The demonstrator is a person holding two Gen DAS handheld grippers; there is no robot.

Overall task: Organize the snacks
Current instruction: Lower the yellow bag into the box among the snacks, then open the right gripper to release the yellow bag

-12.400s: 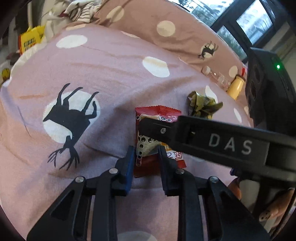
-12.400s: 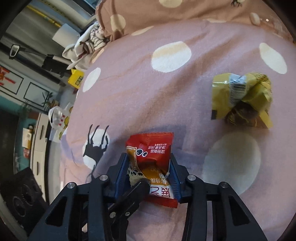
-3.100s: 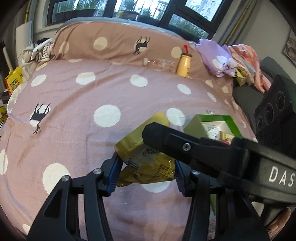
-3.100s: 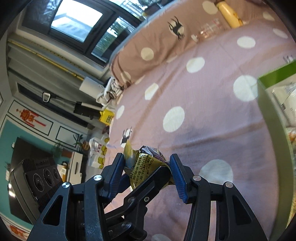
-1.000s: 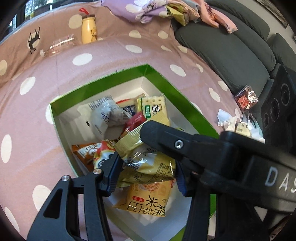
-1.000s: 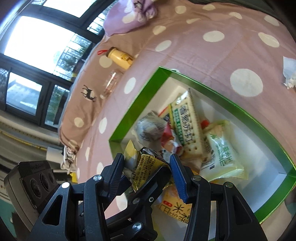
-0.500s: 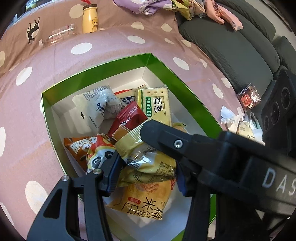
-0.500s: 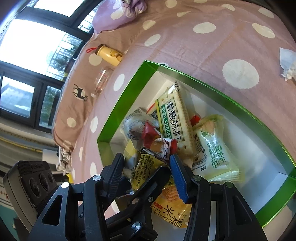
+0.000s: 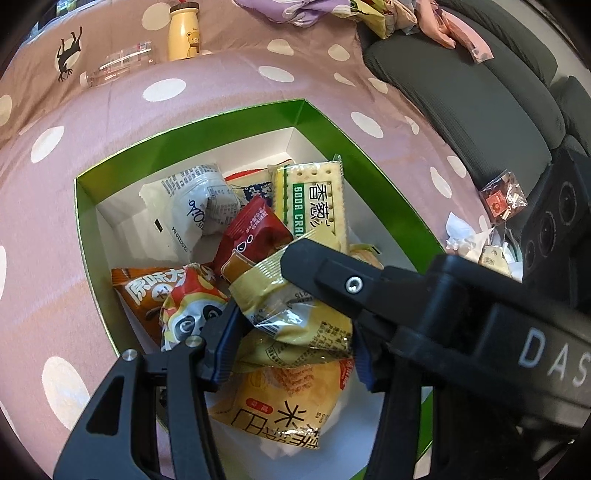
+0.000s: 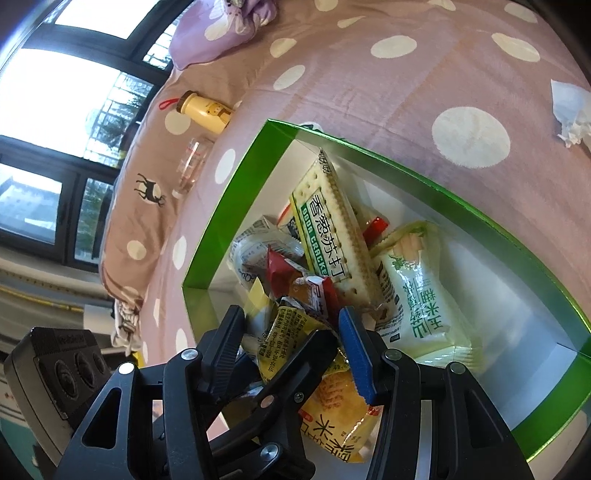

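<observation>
- Here, the left gripper (image 9: 291, 343) pinched a crumpled yellow snack bag (image 9: 295, 314) between its fingers, holding it over the green box (image 9: 229, 125).
- The right gripper (image 10: 295, 332) had its fingers on either side of the same yellow snack bag (image 10: 284, 332); contact could not be told.
- Ahead of the left fingertips, inside the box, lay a red packet (image 9: 255, 232), a soda cracker pack (image 9: 314, 199) and a white pouch (image 9: 192, 210).
- Below the held bag sat a rice cracker bag (image 9: 284, 402); left of the fingers lay a panda packet (image 9: 184, 306).
- Right of the right fingers lay a pale green packet (image 10: 421, 295).
- Beyond the box, a yellow bottle (image 9: 183, 31) stood on the dotted bedspread (image 9: 44, 229).
</observation>
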